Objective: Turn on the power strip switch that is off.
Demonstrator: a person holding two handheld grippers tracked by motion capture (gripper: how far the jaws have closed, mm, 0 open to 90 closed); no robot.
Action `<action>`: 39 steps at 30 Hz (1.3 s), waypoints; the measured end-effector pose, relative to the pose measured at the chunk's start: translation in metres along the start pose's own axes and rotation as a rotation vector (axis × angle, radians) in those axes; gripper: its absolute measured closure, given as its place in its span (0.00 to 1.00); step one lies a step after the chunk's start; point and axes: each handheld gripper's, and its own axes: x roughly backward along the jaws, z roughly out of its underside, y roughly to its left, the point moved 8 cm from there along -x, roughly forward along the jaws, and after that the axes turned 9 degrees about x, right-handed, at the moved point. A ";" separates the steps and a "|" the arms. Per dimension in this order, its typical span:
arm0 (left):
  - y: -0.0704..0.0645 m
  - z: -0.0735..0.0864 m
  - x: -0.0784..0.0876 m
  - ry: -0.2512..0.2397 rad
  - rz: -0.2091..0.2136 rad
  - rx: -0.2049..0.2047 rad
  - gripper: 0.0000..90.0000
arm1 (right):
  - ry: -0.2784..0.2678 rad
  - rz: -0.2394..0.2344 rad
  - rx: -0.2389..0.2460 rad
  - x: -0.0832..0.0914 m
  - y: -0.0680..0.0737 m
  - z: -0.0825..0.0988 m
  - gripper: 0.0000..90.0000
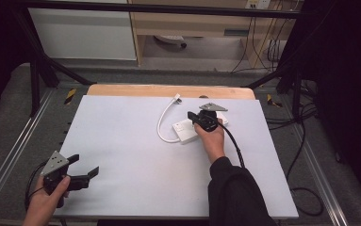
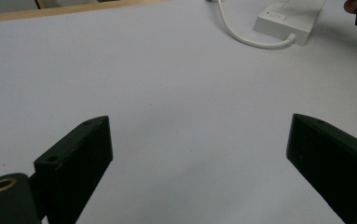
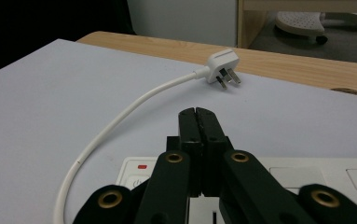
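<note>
Your right gripper (image 3: 197, 114) hangs over the white power strip (image 1: 187, 130) at the far middle of the table (image 1: 121, 141), jaws pressed together with nothing between, probably to press its switch. Your left gripper (image 1: 85, 168) waits near left, jaws wide, empty.

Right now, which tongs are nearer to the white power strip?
Right. The right tongs, shut, sit directly over the white power strip, while the left tongs, open, are far off at the near left corner of the table.
</note>
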 end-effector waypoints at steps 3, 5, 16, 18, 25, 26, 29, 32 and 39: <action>0.000 0.000 0.000 0.000 0.000 0.000 0.08 | -0.005 0.000 0.000 0.002 -0.001 -0.002 1.00; 0.000 0.000 0.000 0.000 0.000 -0.001 0.08 | -0.009 0.001 -0.002 0.004 -0.001 -0.004 1.00; 0.000 0.000 0.000 0.001 -0.001 -0.001 0.08 | -0.034 0.000 -0.005 0.017 -0.005 -0.013 1.00; 0.000 0.000 0.000 0.001 -0.001 -0.001 0.08 | -0.038 -0.001 -0.003 0.019 -0.005 -0.014 1.00; 0.000 0.000 0.000 0.001 -0.005 -0.003 0.08 | -0.045 -0.002 0.000 0.026 -0.006 -0.018 1.00; 0.000 0.000 0.000 0.001 -0.005 -0.003 0.08 | -0.047 -0.002 0.000 0.027 -0.006 -0.019 1.00; 0.000 0.000 0.000 0.001 -0.006 -0.003 0.08 | -0.051 -0.003 0.000 0.030 -0.006 -0.021 1.00; 0.001 0.000 0.000 0.001 -0.006 -0.003 0.08 | -0.053 -0.005 0.000 0.033 -0.007 -0.022 1.00; 0.001 0.000 0.000 0.003 -0.006 -0.002 0.08 | -0.060 -0.008 -0.008 0.039 -0.009 -0.026 0.97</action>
